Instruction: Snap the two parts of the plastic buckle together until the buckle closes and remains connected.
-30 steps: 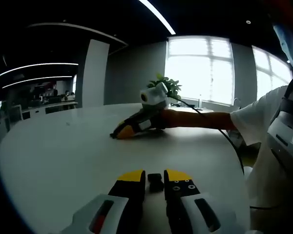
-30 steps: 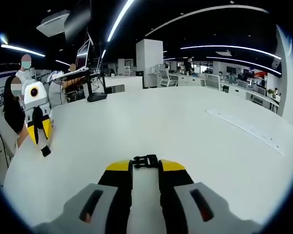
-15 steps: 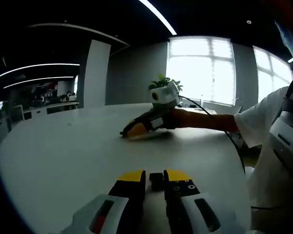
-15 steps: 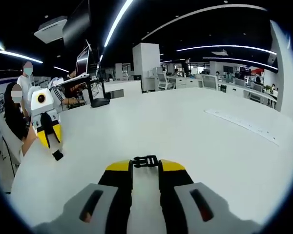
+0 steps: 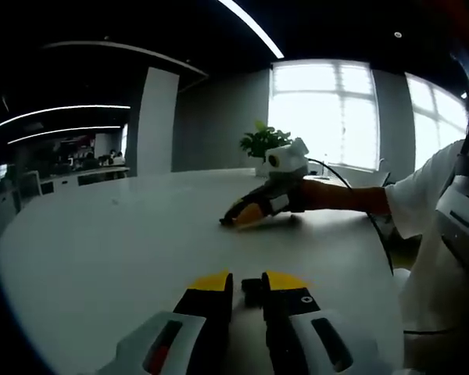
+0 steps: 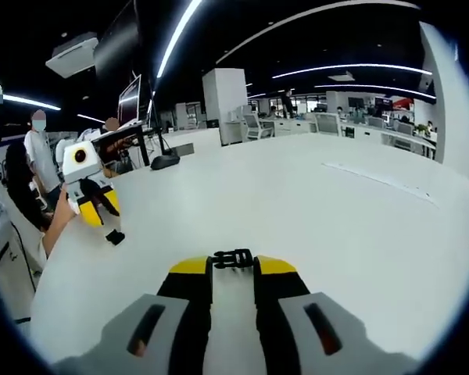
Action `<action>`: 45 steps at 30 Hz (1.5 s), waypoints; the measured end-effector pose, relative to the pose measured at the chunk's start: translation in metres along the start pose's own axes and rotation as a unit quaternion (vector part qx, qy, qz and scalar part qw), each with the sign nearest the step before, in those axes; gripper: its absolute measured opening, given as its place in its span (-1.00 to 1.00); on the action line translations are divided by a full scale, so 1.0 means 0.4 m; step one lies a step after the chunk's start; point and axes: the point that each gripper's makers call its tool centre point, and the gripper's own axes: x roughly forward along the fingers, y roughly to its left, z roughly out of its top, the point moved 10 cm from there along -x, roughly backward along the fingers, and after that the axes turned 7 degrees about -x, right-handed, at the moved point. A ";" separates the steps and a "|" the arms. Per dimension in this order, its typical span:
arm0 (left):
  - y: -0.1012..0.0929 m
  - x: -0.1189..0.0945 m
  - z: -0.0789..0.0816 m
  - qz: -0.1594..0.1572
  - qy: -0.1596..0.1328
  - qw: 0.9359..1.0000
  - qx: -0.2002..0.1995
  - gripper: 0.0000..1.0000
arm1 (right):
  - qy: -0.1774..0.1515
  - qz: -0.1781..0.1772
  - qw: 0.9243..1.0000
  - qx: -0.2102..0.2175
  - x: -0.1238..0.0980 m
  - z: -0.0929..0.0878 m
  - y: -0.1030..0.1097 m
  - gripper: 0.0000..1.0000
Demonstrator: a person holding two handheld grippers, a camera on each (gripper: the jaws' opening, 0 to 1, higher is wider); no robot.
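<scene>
now the two hand-held grippers stand nearer each other than a second ago; in the left gripper view the right hand-held gripper [image 5: 233,222] has slid along the white worktop [image 5: 102,258] toward the person's side, and in the right gripper view the left hand-held gripper [image 6: 108,226] has come further in from the left edge and sits larger; judged from that, the halves are being brought together and the mating itself is not yet begun, with the two pieces well apart.

the left hand-held gripper [image 5: 248,287] is clamped on one small black buckle part [image 5: 252,291], which sits between its yellow-tipped jaws just above the worktop; seen from the other side it hangs tips-down with the black piece [image 6: 116,236] at its lower end, near the surface. the right hand-held gripper [image 6: 233,264] is closed on the other buckle part [image 6: 233,258], the pronged black piece poking out past the jaw tips, held low and roughly level over the worktop.

the person's forearm [image 5: 340,195] stretches out from the right of the left gripper view, nearly flat along the worktop, with the right hand-held gripper angled down so its tips almost meet the surface; a potted plant [image 5: 263,141] stands behind it by the window.
</scene>
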 end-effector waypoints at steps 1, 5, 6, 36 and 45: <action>0.000 0.000 0.000 0.000 -0.002 1.000 0.000 -0.71 | -0.001 -0.003 1.000 0.001 -0.006 0.000 0.003 -0.62; 0.000 -0.001 0.001 0.001 -0.004 1.000 0.002 -0.71 | 0.001 -0.018 1.000 0.011 -0.026 -0.002 0.017 -0.62; 0.001 -0.001 0.000 0.001 -0.004 1.000 0.003 -0.71 | 0.007 -0.027 1.000 0.009 -0.031 -0.004 0.021 -0.62; 0.004 -0.012 0.002 0.009 -0.016 1.000 0.006 -0.70 | 0.028 -0.166 0.986 0.007 -0.110 -0.046 0.176 -0.62; 0.003 -0.013 -0.001 0.014 -0.018 1.000 0.006 -0.70 | 0.028 -0.184 0.982 0.012 -0.111 -0.042 0.192 -0.62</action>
